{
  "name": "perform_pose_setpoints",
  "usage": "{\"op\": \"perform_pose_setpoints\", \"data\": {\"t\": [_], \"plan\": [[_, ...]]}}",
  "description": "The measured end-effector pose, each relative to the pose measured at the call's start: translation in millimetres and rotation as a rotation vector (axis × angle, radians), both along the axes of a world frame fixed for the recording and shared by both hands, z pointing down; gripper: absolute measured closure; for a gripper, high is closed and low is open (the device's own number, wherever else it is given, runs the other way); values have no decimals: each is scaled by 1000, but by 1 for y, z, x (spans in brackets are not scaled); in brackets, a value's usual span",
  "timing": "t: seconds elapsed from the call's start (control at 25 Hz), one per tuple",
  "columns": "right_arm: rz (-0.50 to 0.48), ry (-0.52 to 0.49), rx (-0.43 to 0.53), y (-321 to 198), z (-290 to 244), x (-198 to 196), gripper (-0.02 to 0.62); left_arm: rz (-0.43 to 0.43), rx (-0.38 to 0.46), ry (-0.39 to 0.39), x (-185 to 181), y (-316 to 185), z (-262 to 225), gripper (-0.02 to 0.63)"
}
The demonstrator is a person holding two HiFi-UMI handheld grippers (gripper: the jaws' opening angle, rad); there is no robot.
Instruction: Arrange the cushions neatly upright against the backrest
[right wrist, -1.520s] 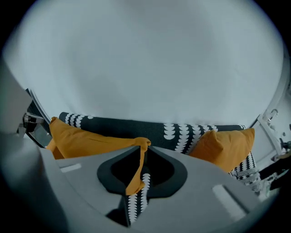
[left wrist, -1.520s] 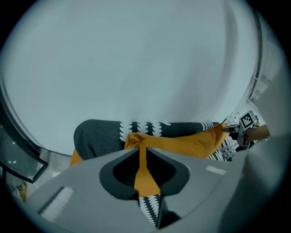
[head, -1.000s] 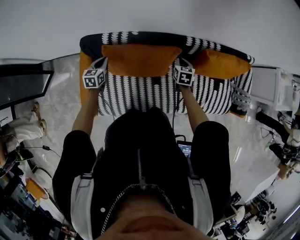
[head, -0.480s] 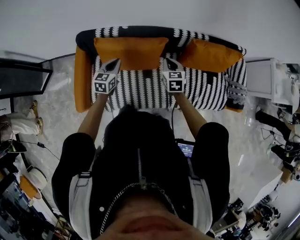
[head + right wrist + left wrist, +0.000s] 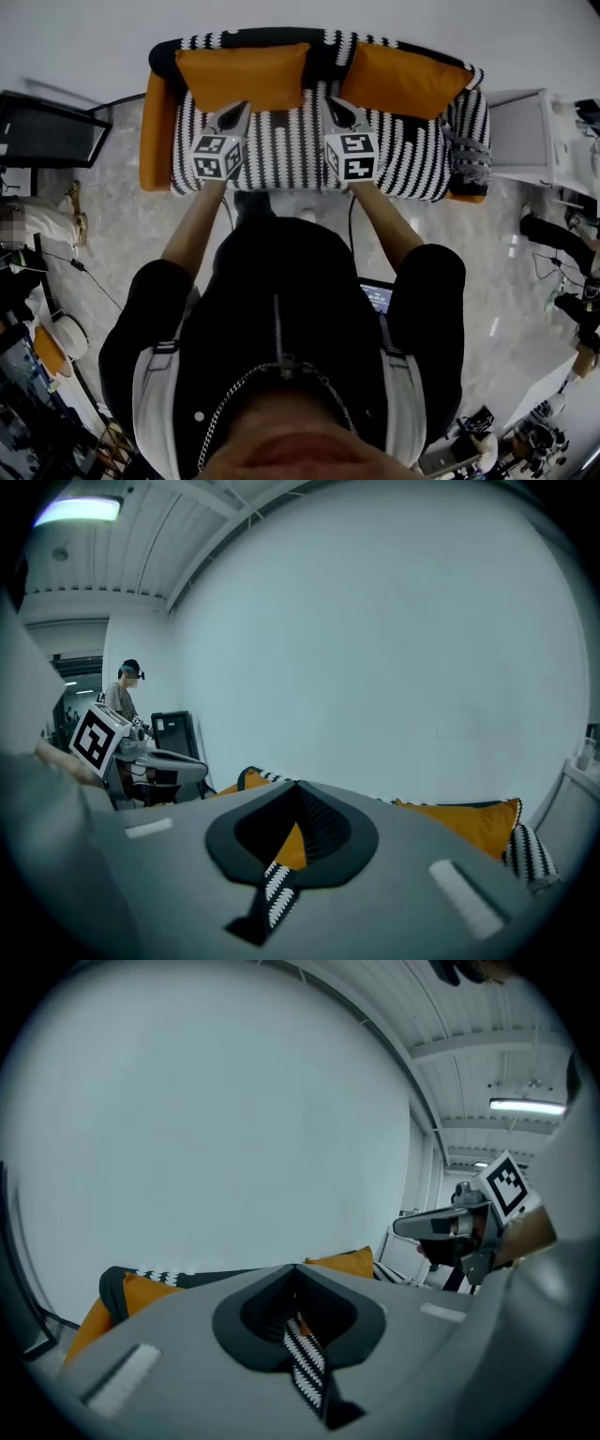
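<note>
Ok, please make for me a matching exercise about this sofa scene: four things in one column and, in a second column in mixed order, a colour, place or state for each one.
Things:
A. right cushion
B. sofa seat
C. left gripper
D. black screen

Descriptions:
1. jaws shut, holding nothing
2. stands beyond the sofa seat's left end
3. orange, against the backrest
4. black and white pattern

Pairs: A-3, B-4, C-1, D-2
</note>
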State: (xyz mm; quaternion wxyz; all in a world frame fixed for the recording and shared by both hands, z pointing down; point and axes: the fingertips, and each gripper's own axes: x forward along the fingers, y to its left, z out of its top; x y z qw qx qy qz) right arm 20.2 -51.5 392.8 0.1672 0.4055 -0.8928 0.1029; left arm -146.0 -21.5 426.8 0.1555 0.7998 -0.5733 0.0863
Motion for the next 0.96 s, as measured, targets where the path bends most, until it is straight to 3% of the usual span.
{"op": "perform_pose_setpoints", "data": {"t": [0.16, 0.32, 0.6, 0.96], "plan": [[-2, -19, 13, 30, -11, 46, 594, 44, 19, -31, 63, 27, -11, 597], [10, -39, 32, 42, -24, 71, 594, 71, 43, -47, 95, 35, -25, 596], [-8, -42, 56, 51, -32, 77, 594, 91, 90, -62, 108, 37, -42, 597], [-54, -33, 39, 63, -33, 76, 594, 80, 69, -54, 116, 49, -41, 597]]}}
